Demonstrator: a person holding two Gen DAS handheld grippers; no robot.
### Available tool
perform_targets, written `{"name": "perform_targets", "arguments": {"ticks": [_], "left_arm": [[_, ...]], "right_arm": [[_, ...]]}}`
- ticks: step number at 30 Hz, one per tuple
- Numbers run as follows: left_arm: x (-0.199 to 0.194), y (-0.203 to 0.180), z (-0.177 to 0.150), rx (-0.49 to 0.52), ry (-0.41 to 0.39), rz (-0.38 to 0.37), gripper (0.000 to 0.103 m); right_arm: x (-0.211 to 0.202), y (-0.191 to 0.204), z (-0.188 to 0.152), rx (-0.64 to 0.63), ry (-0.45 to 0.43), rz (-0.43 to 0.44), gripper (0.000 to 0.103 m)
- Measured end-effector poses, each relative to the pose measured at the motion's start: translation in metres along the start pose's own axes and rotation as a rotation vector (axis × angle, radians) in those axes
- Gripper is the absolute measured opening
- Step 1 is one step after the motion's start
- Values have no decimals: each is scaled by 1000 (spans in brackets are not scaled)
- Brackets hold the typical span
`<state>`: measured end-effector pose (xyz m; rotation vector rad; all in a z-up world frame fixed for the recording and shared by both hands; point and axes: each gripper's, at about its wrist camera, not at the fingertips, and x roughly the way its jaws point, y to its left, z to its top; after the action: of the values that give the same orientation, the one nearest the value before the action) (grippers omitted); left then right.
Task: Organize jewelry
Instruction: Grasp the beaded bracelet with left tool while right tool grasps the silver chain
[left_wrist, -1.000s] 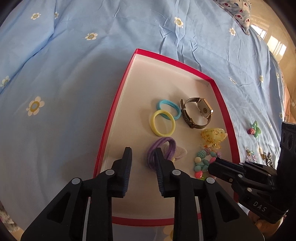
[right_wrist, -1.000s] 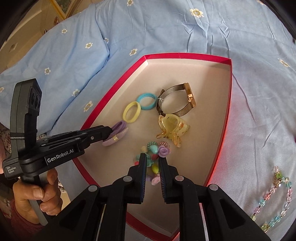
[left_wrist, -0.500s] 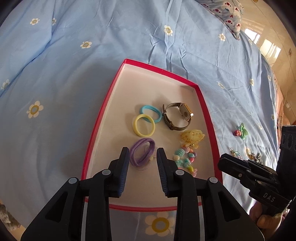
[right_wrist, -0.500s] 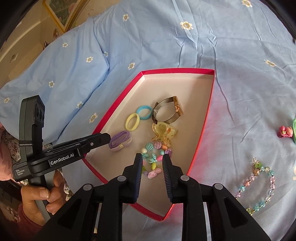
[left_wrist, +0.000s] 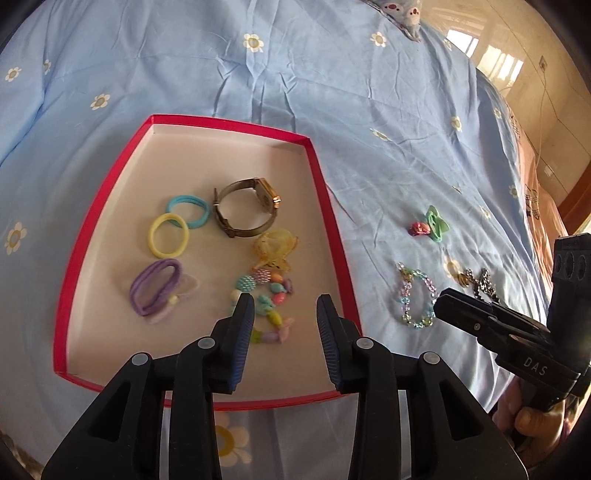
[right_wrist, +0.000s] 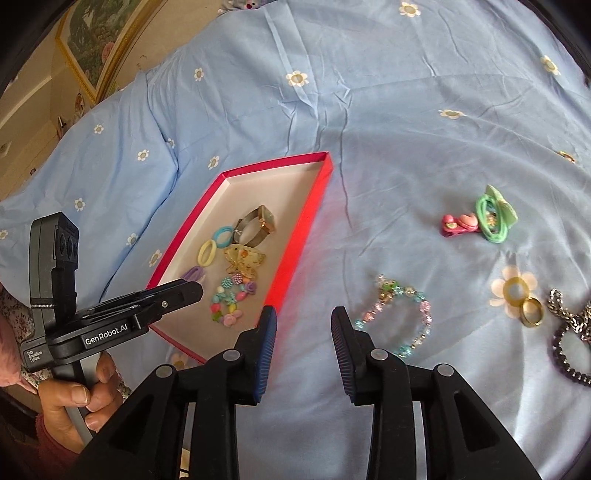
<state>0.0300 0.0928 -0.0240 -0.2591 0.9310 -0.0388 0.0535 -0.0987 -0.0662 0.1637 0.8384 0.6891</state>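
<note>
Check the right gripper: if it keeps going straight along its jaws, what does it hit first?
Probably the bare blue bedsheet. The right gripper is open and empty, its jaws having just been opening, and aims between the red tray and the pastel bead bracelet. The bracelet lies just right of that line; depth is unclear.

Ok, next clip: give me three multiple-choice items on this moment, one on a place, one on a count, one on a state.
1. Where does the pastel beaded bracelet lie?
A. in the red-rimmed box
B. on the blue bedspread
C. between fingers

2. How many plain elastic hair ties lie in the red-rimmed box?
A. one
B. three
C. five

3. What does the right gripper hold?
A. nothing
B. the watch
C. a ring

Key: B, it rests on the blue bedspread outside the box; B, blue, yellow and purple; A, bare cloth shows between its fingers.
</note>
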Motion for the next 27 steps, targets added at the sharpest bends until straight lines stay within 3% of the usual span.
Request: {"name": "perform_targets", "arguments": {"ticks": [27], "left_arm": [[43, -108, -4, 210, 103, -103, 41]], "right_arm": [[-90, -114, -32, 191, -116, -218, 35]]}}
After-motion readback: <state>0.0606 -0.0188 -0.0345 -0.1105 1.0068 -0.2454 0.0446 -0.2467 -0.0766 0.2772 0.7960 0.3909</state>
